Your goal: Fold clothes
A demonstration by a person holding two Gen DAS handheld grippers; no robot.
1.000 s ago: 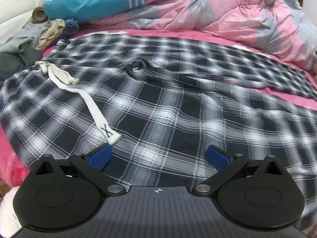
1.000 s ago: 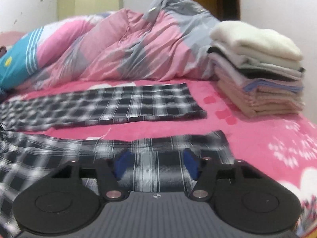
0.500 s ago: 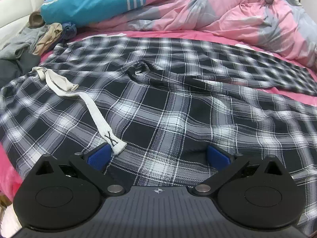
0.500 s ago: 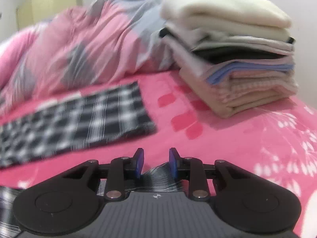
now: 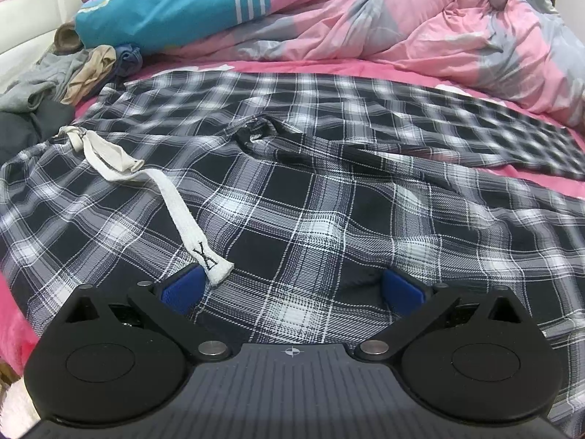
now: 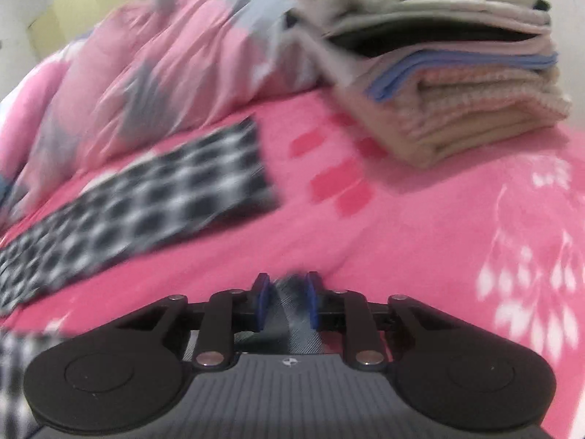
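A: Where are the plaid pyjama trousers lying, and why that way?

B: They are lying spread flat on the pink bedsheet, waist end toward the heap of unfolded clothes, legs running away from it toward the crumpled pink-and-grey duvet. Laid out like that, I judge, the halves can be brought together cleanly.

A: What is the left hand-held gripper doing?

B: It is hovering over the seat of the trousers with its jaws spread wide, pinching nothing. The white drawstring is trailing from the waistband, its stitched end lying just beside one blue pad. Probably that hand is waiting low over the cloth to take or steady the waist side.

A: And the right one?

B: The right hand-held gripper is closing at the far end of the trousers from the drawstring. A strip of plaid cloth is standing between its pads, so it is pinching a leg hem, though blur is hiding how firmly. A hem grip, I think, is there so the leg can be carried over.

A: And that pile?

B: The stack of folded clothes is sitting beyond the hem, well apart from the trousers, likely keeping finished pieces clear.
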